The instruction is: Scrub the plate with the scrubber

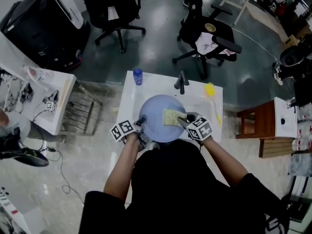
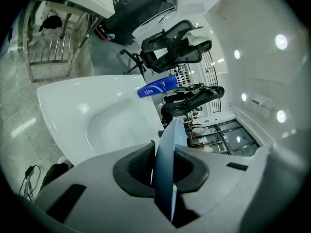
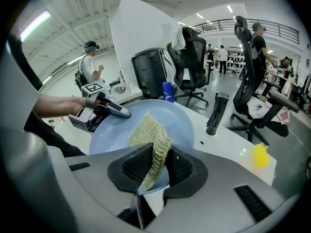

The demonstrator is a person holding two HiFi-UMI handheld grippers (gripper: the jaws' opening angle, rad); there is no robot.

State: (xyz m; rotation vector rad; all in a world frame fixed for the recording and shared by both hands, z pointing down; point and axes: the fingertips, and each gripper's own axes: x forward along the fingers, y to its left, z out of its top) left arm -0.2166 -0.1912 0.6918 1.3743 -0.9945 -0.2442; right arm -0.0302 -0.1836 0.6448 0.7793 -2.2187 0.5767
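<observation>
Two grippers meet over the white sink point(image 1: 130, 94). The left gripper point(image 1: 141, 122) has its fingers point(image 2: 138, 165) clenched on the left rim of the light blue plate point(image 1: 155, 126), which is held above the basin, near the sink's front edge. The right gripper point(image 1: 184, 120) has its fingers point(image 3: 132, 168) grasping the yellow-green mesh scrubber point(image 1: 171, 117), which lies against the plate's face. A blue bottle point(image 1: 138, 76) stands at the sink's far left corner and a black faucet point(image 1: 181, 82) at its far edge.
</observation>
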